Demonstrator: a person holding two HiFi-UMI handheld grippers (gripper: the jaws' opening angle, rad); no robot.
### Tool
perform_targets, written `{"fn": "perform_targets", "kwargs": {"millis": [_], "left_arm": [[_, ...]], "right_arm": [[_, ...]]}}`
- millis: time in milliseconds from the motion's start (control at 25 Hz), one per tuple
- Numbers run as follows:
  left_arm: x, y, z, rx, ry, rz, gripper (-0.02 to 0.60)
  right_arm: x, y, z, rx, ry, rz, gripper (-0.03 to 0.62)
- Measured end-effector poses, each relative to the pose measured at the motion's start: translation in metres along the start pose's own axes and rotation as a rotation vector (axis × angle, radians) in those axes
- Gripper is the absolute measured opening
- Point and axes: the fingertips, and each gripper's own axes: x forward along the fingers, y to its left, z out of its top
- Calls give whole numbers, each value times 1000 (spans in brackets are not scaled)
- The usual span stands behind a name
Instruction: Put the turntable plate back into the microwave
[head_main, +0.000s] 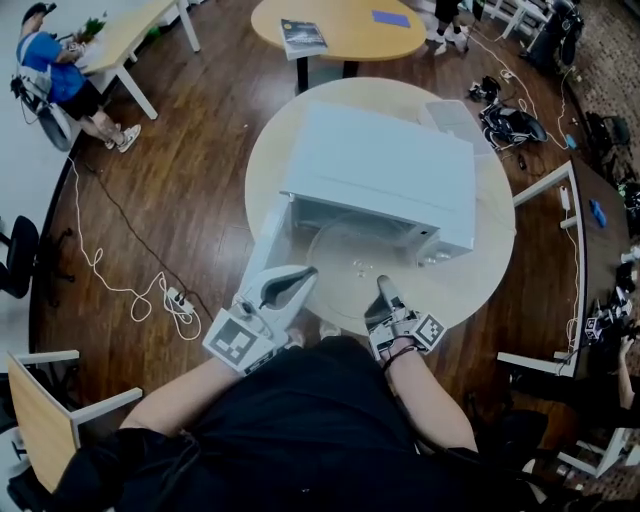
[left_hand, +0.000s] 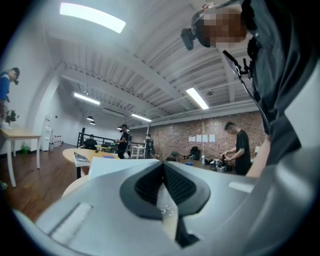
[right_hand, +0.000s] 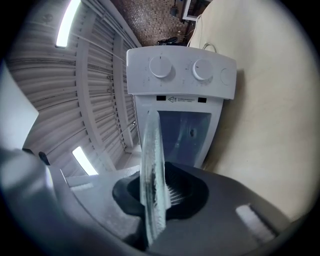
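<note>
Microwave (head_main: 380, 165): white, on a round tabletop (head_main: 480, 275); door (head_main: 268, 240) swung open to the left; two knobs (right_hand: 161, 66) on the panel.
Cavity: open toward the person; the plate's far edge lies at its mouth, and how far in it reaches cannot be told.
Plate (head_main: 350, 265): held level and clear of the tabletop, just in front of the opening, between the two claws.
Left claw (head_main: 305, 275): points level at the microwave, closed on the plate's left near rim; a clear sliver of glass is pinched between its pads.
Right claw (head_main: 383, 287): points level, rolled on its side, clamped tight on the near right rim.
Plate, look: round clear glass with small raised bumps near the centre; edge-on in the right gripper view, streaked and frosted.
</note>
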Motion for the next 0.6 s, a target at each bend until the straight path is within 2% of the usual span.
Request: {"fn": "perform_targets", "kwargs": {"millis": [280,600], "left_arm": [[-1,3,-5,47,18,31,6],[-7,6,-8,50,48,73,6]], "right_arm": [[22,-4,8,18,20,20,29],[41,-13,13,35,35,13,29]]}}
